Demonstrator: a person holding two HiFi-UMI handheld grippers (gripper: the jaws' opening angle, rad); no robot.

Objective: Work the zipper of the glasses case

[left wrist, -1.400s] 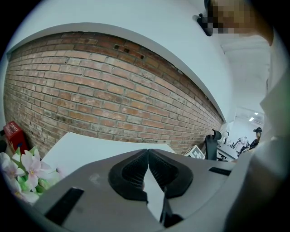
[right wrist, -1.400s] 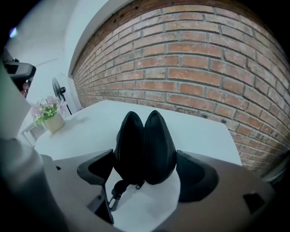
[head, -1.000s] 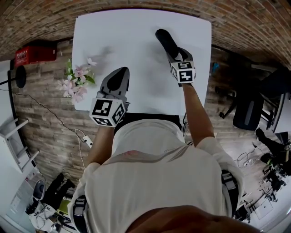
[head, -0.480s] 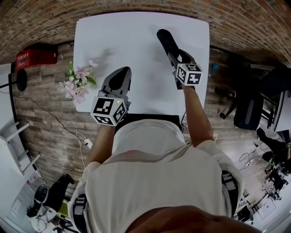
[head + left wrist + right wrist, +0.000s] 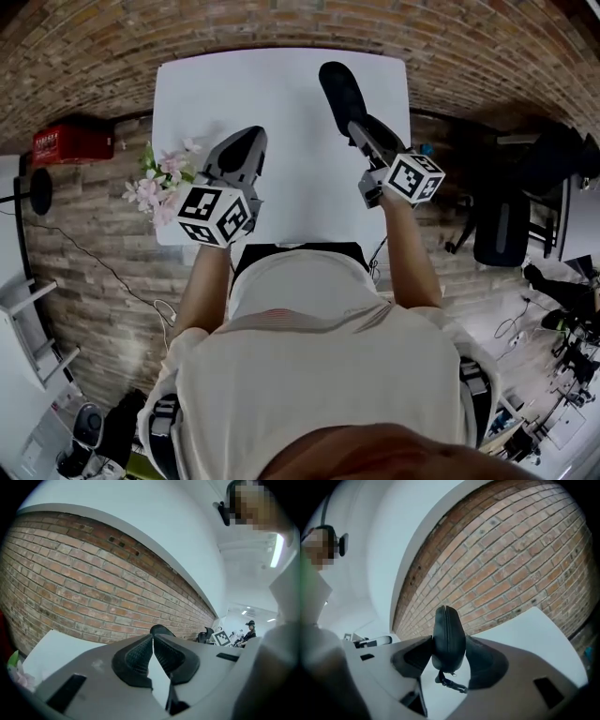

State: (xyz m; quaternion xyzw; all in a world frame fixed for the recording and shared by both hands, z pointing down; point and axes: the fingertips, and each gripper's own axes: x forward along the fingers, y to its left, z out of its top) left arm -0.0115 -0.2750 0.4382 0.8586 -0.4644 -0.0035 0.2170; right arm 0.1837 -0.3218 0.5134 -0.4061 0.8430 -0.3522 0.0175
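Evidently the right gripper (image 5: 367,133) clamps the black glasses case (image 5: 449,637) on edge, held up over the white table (image 5: 281,103), its zipper (image 5: 443,620) turned back toward the person, so the left gripper (image 5: 153,644), jaws pressed together on nothing, can reach it.

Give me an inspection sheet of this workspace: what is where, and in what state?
Surface: white table, bare.
Job's things: black case, held off the table; zip looks closed; clip hangs below it.
Clutter: pink flowers at the table's left edge.
Grippers: right gripper shut on the case; left gripper shut, empty.
Cables: one cable on the floor, left.
Surroundings: brick wall; red box left; chair right.
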